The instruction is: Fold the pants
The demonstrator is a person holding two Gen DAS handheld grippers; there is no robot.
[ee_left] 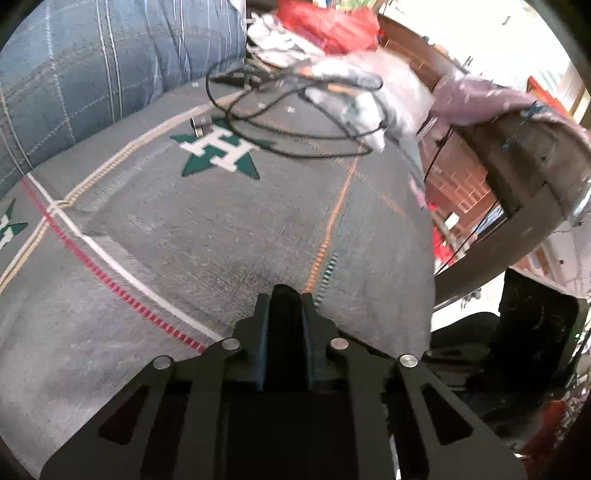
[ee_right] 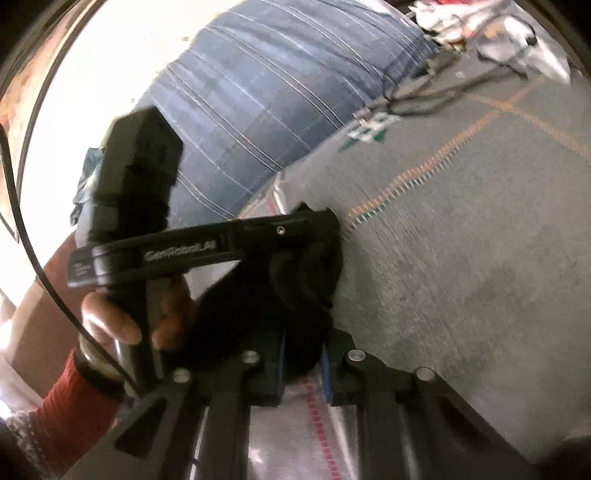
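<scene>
In the left wrist view my left gripper (ee_left: 286,295) hangs shut over the grey bedspread (ee_left: 207,229); nothing shows between its fingers and no pants show there. In the right wrist view my right gripper (ee_right: 301,350) is shut on a bunch of black fabric, the pants (ee_right: 295,295). The left gripper (ee_right: 317,218) shows there from the side, held in a bare hand, its tip touching the same black fabric; its jaws are hidden in that view.
A blue plaid pillow (ee_left: 92,74) lies at the bed's far left. Black cables (ee_left: 295,122) and pale and red clothes (ee_left: 332,26) lie at the far end. A draped wooden frame (ee_left: 517,155) and dark clutter stand right of the bed.
</scene>
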